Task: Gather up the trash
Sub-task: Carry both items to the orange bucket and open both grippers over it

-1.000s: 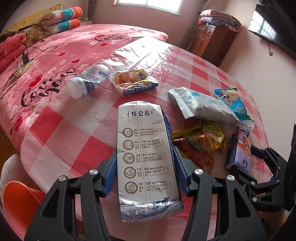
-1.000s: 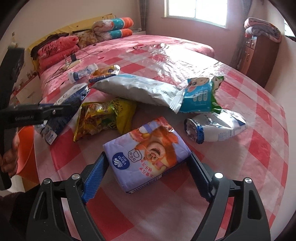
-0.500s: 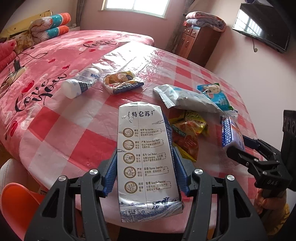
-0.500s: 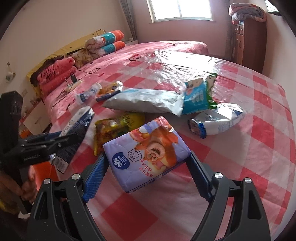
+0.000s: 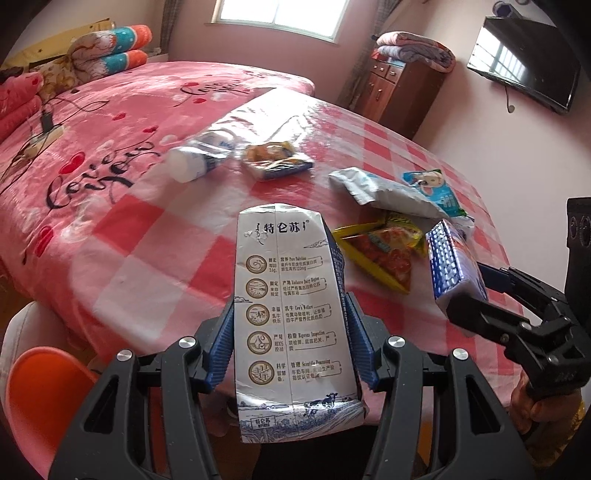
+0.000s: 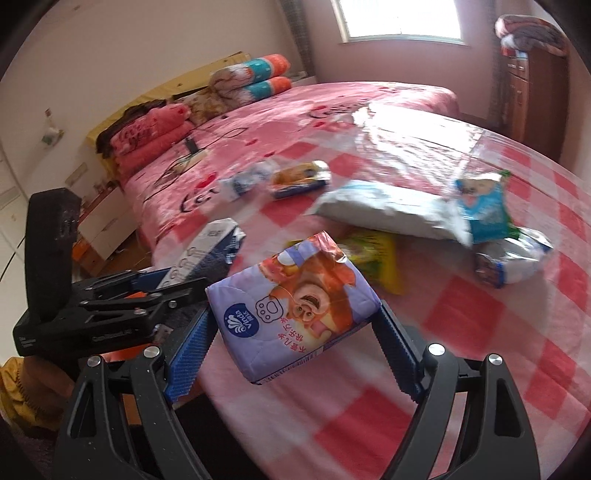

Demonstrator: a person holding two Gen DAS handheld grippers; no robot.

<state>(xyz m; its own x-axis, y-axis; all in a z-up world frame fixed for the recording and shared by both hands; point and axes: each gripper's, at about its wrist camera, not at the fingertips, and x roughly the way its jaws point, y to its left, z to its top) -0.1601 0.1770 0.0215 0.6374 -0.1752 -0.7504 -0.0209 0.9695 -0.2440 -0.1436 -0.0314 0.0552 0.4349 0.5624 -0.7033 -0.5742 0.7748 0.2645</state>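
Daylight from window (image 5: 288, 18), glare on tablecloth (image 6: 406, 136), motion blur, fisheye edges dark

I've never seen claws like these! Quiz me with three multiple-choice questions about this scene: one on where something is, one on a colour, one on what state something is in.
1. Where does the white bottle lie?
A. Far side of the table, beside a small snack pack
B. On the floor
C. Inside the orange bin

2. What colour are the table's checks?
A. Green and yellow
B. Red and white
C. Plain blue

3. What is the left claw doing?
A. Hanging open
B. Shut on a milk carton
C. Shut on a spoon

Answers:
1 A, it lies on its side by the pack.
2 B, red and white squares show.
3 B, both pads press the carton's sides.
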